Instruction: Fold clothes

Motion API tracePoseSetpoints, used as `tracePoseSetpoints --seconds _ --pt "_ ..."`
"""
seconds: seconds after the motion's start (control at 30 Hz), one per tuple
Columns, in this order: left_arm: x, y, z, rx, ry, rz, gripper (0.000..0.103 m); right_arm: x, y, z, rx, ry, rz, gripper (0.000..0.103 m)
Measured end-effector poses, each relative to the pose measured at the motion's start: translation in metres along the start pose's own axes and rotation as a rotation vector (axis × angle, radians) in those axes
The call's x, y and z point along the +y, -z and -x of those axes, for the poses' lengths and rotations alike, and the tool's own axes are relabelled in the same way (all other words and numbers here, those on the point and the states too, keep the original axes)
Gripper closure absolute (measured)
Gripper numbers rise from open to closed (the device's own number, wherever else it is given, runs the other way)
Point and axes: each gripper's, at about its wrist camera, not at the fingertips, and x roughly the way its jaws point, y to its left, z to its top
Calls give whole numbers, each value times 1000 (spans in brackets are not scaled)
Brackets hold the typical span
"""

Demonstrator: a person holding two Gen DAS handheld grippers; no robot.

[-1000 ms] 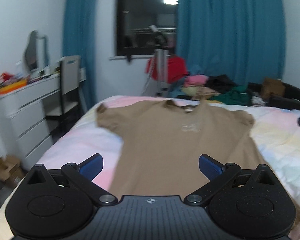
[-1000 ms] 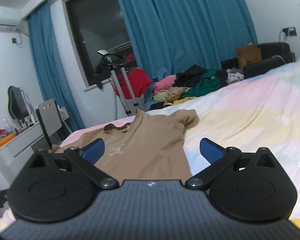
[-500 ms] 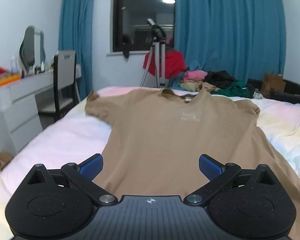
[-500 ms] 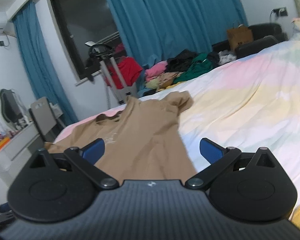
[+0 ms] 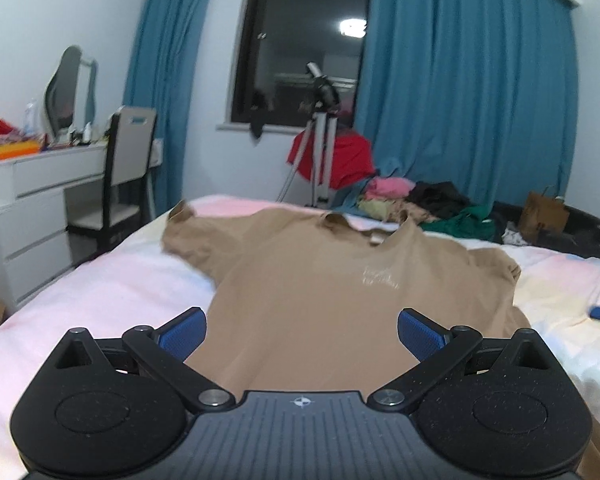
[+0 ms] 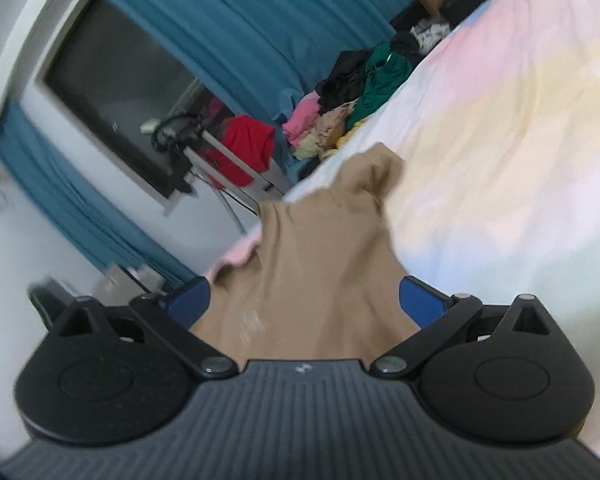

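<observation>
Shirt (image 5: 312, 288), tan, lies spread flat on the bed (image 5: 100, 292), collar toward the far edge and both short sleeves out to the sides, with a faint pale print on the chest. The bed's cover is pastel: pink, yellow and pale blue bands.

Left gripper (image 5: 302, 332) hovers low over the shirt's near end with its jaws wide apart and nothing between the blue pads (image 5: 180, 334); only tan cloth shows in the gap below. Whether it touches the cloth cannot be told.

Right gripper (image 6: 304, 302) is likewise spread wide and empty, above the same shirt (image 6: 320, 260) nearer its right side. Its view is rolled strongly to one side and blurred (the bed (image 6: 500, 140) slants up across the frame), so fine detail there is lost.

Beyond the bed's far edge sits a heap of clothes (image 5: 428, 204) in pink, black and green, near a tripod (image 5: 320, 148) draped with something red. Teal curtains (image 5: 468, 100) flank a dark window (image 5: 308, 48). At the left stand a white dresser (image 5: 32, 216), a chair (image 5: 128, 160) and a mirror (image 5: 68, 88).
</observation>
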Motion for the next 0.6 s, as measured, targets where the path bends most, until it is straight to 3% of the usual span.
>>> tracePoseSetpoints --seconds 0.13,0.27,0.33,0.4,0.47,0.6 --pt "1 7 -28 10 34 -9 0 -31 -34 -90 6 -46 -150 1" --pt "10 18 -52 48 63 32 0 -40 -58 -166 -38 31 -110 5" --pt "13 21 -62 54 75 38 0 -48 -63 -199 -18 52 -119 7" --pt "14 21 -74 82 93 36 0 -55 -65 -226 12 89 -140 9" --pt "18 21 -86 101 126 43 0 -60 -63 -243 13 112 -131 23" --pt "30 24 -108 140 119 92 0 -70 -63 -265 -40 129 -137 25"
